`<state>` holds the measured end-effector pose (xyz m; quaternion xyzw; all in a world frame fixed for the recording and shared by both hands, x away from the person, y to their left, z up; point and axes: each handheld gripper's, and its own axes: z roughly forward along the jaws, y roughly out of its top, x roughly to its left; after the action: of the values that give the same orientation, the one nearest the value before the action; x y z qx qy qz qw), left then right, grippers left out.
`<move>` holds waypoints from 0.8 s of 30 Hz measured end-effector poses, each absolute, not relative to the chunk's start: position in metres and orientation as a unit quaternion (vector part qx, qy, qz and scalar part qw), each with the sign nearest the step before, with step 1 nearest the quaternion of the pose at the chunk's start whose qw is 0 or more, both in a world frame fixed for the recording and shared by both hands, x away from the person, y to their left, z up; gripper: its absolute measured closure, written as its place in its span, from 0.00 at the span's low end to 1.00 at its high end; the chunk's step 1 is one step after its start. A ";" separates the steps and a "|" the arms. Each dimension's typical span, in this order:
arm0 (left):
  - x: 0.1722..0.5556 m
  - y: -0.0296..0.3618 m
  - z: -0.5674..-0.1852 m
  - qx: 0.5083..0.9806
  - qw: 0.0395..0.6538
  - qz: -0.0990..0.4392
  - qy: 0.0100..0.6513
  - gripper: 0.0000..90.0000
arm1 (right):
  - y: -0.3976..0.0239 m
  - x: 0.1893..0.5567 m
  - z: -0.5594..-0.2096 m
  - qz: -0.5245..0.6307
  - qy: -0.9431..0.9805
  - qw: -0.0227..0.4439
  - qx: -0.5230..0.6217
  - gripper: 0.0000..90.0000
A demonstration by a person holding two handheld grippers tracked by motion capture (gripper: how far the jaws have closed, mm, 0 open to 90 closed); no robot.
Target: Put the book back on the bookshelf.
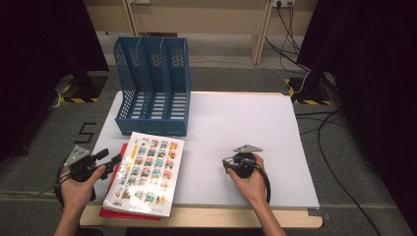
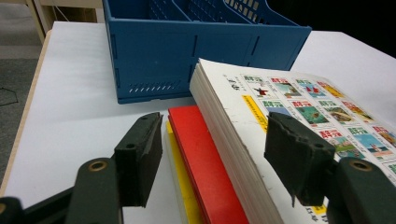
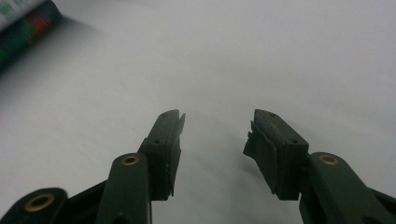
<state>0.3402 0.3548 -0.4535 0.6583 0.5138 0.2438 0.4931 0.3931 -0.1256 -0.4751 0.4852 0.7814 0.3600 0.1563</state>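
thick picture-covered book [image 2: 261, 121] atop a red book [image 2: 205, 163] — left gripper [image 2: 215, 154] spread around them, not pinching.

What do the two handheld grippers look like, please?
Both the left gripper and the right gripper are black, each topped by a grey three-cornered plate. A black cable loops from the right one. Their dark jaws carry brass-coloured rivets and worn, ragged pads. No sleeves are visible.

Overhead light is even and bright on the white table [image 1: 236, 128]; surroundings fall dark. Soft shadows under the jaws. High view slightly soft; both gripper views blur toward their far edges.
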 end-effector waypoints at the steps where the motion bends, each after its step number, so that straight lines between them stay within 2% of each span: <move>1: 0.340 0.355 -0.454 0.658 0.493 0.244 0.514 0.41 | -0.122 0.395 -0.470 0.365 0.780 0.152 0.485 0.58; 2: 0.340 0.354 -0.452 0.662 0.489 0.243 0.513 0.41 | -0.122 0.395 -0.470 0.365 0.780 0.152 0.485 0.58; 6: 0.342 0.348 -0.443 0.677 0.478 0.238 0.506 0.44 | -0.102 0.412 -0.448 0.390 0.779 0.089 0.482 0.57; 11: 0.345 0.343 -0.435 0.685 0.476 0.230 0.502 0.48 | -0.081 0.425 -0.436 0.402 0.773 0.044 0.488 0.59; 13: 0.348 0.338 -0.431 0.694 0.475 0.219 0.494 0.49 | -0.064 0.434 -0.429 0.413 0.771 0.008 0.485 0.58; 19: 0.351 0.331 -0.431 0.702 0.468 0.207 0.496 0.49 | -0.034 0.447 -0.420 0.413 0.779 -0.002 0.472 0.58; 21: 0.353 0.328 -0.434 0.709 0.459 0.199 0.497 0.49 | -0.018 0.456 -0.422 0.411 0.778 -0.036 0.475 0.57; 24: 0.354 0.326 -0.438 0.715 0.452 0.188 0.499 0.49 | -0.006 0.463 -0.428 0.405 0.776 -0.059 0.480 0.56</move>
<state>0.3536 0.3258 -0.4382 0.7149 0.4993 0.1884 0.4519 0.4628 -0.0057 -0.4278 0.4797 0.7760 0.4053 -0.0588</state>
